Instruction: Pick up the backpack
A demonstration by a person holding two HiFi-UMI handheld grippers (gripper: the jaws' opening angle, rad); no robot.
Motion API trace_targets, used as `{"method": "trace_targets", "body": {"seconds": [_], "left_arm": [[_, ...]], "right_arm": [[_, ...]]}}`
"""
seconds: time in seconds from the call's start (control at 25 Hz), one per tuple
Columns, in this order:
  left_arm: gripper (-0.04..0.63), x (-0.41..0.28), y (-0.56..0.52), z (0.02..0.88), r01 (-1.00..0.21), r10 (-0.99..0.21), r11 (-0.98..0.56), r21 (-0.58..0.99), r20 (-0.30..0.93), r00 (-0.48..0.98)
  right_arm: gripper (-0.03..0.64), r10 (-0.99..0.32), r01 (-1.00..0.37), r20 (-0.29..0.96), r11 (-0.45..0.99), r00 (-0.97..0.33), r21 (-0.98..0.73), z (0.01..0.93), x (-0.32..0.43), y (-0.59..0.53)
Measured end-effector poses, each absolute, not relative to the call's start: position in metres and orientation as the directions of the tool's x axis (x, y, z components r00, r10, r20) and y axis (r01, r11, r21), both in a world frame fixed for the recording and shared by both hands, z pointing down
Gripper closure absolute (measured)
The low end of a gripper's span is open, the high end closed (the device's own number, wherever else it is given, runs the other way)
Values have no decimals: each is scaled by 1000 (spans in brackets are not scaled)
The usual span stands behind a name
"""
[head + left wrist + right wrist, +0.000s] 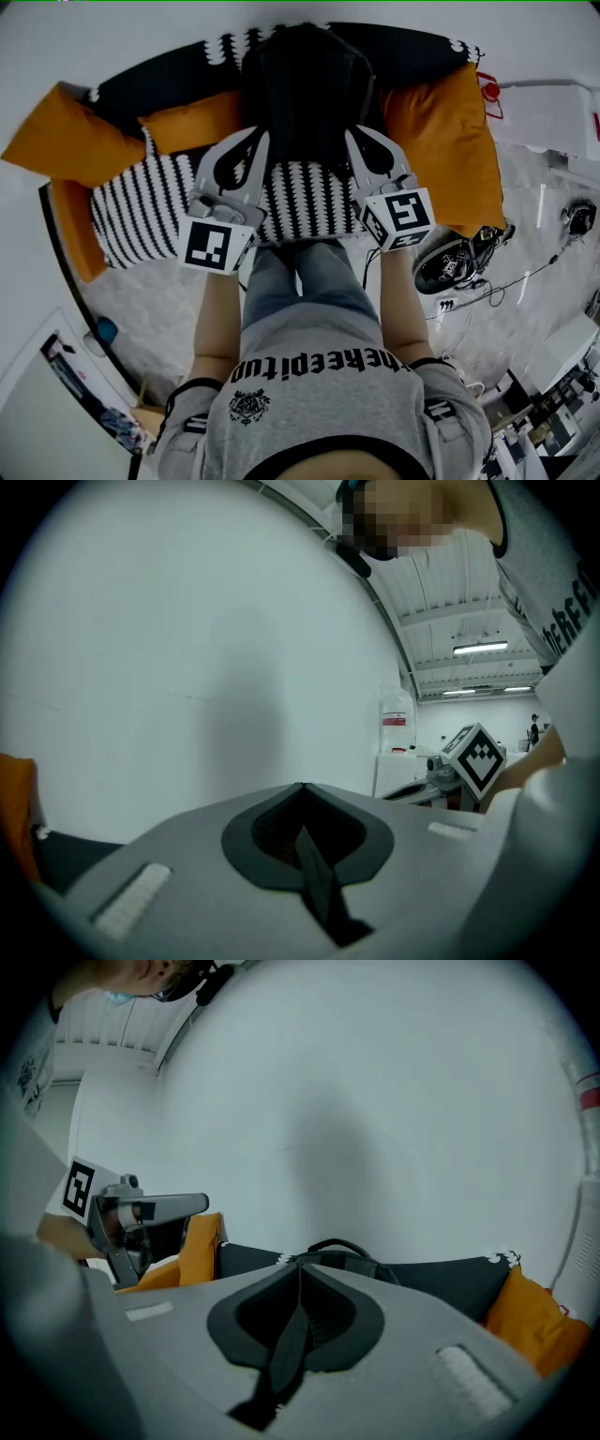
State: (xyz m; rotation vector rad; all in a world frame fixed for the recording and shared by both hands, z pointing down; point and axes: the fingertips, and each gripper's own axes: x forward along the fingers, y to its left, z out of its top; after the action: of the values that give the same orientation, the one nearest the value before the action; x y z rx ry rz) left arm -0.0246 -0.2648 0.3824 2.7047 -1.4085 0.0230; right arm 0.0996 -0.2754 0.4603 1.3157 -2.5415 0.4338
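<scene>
White wall and a sofa (pixel 141 211) under a black-and-white striped cover fill the scene. The backpack (pixel 305 84) stands at the upper centre of the head view, against the sofa back between orange cushions (pixel 441 141). The left tongs (pixel 253 141) are pressed together on a dark strap (pixel 319 883), and the right tongs (pixel 364 136) likewise pinch a second strap (pixel 286 1349). The likely risk is that thin webbing slides through either pinch once the bag's weight loads it, so the bag tips sideways or drops.
</scene>
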Motion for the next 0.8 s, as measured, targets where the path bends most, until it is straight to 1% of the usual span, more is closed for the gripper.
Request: {"method": "trace_targets", "body": {"seconds": [0.24,0.64,0.72,0.8], "left_arm": [[581,-22,-267,400,-819,-816,-565,94,78,572],[581,-13,-270,433,-821,-812,-557,124,127,570],[581,-13,-271,438,-824,-813,-552,127,136,566],[580,-13,-272,443,-828,-816,-546,128,142,560]], "right_arm": [[598,-733,-820,380,550,-564,-157,483,104,-285],[583,-684,-819,467,540,-561,-193,543,108,-300],[575,-675,-820,482,538,-559,-197,554,110,-303],[553,-666,-821,500,536,-554,-196,565,113,-307]]}}
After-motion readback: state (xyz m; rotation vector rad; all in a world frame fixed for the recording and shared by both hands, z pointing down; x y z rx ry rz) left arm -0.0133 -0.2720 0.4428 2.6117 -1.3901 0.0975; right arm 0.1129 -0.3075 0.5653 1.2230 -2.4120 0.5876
